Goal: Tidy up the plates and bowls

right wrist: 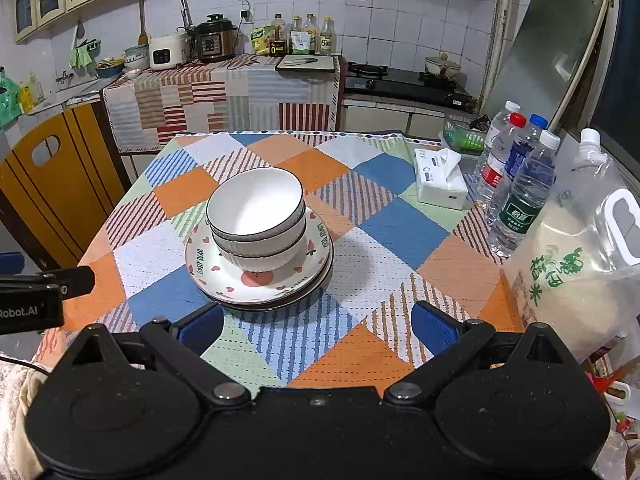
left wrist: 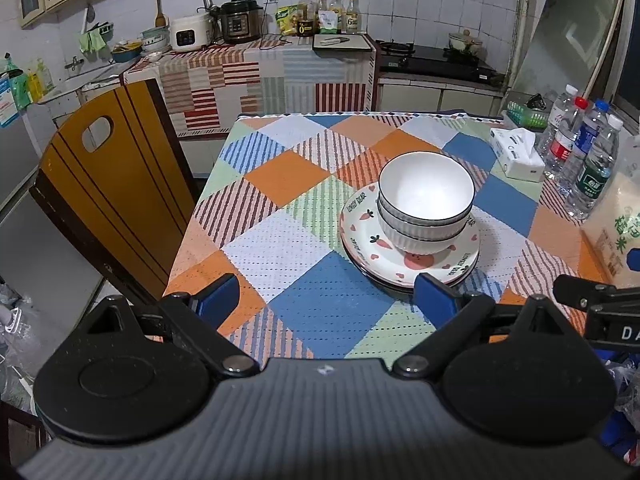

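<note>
Nesting bowls (left wrist: pixel 426 200) on plates (left wrist: pixel 408 258) saves surface (left wrist: pixel 280 216) space | left claw (left wrist: pixel 326 298) spread, empty | right claw (right wrist: pixel 318 326) spread, empty

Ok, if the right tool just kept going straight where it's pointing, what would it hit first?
Probably the tablecloth, just right of the stacked plates and bowls. The right tool is open and empty; depth is hard to judge, so it might clip the plate rim.

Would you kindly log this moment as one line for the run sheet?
bowls: stacked on plates | left gripper: jaws open, empty | right gripper: jaws open, empty | stack: untouched on table
</note>
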The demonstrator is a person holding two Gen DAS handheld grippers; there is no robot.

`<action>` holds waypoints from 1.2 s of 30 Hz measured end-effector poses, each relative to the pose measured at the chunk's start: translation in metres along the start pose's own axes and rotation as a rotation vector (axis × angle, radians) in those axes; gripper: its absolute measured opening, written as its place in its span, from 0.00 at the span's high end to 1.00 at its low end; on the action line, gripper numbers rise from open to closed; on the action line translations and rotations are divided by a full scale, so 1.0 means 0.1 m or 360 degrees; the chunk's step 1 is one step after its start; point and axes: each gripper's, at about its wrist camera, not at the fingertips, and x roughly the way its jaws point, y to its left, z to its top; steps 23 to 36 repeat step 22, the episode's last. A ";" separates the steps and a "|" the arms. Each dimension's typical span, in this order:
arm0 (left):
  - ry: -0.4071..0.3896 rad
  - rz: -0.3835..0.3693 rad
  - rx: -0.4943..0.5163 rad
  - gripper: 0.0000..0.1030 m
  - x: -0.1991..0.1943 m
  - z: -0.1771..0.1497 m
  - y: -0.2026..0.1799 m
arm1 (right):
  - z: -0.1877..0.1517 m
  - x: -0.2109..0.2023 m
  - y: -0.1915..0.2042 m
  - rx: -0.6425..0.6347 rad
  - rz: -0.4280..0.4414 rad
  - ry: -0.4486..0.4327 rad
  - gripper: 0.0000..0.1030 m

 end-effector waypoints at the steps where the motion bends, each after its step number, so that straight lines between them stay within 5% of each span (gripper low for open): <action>1: -0.0001 -0.0003 0.0001 0.08 0.00 0.00 0.00 | 0.00 0.00 0.00 0.0001 0.0002 0.0000 0.02; 36: -0.0045 0.0005 0.0004 0.08 -0.06 0.00 -0.04 | -0.03 0.02 -0.04 0.0009 -0.0034 0.0015 0.02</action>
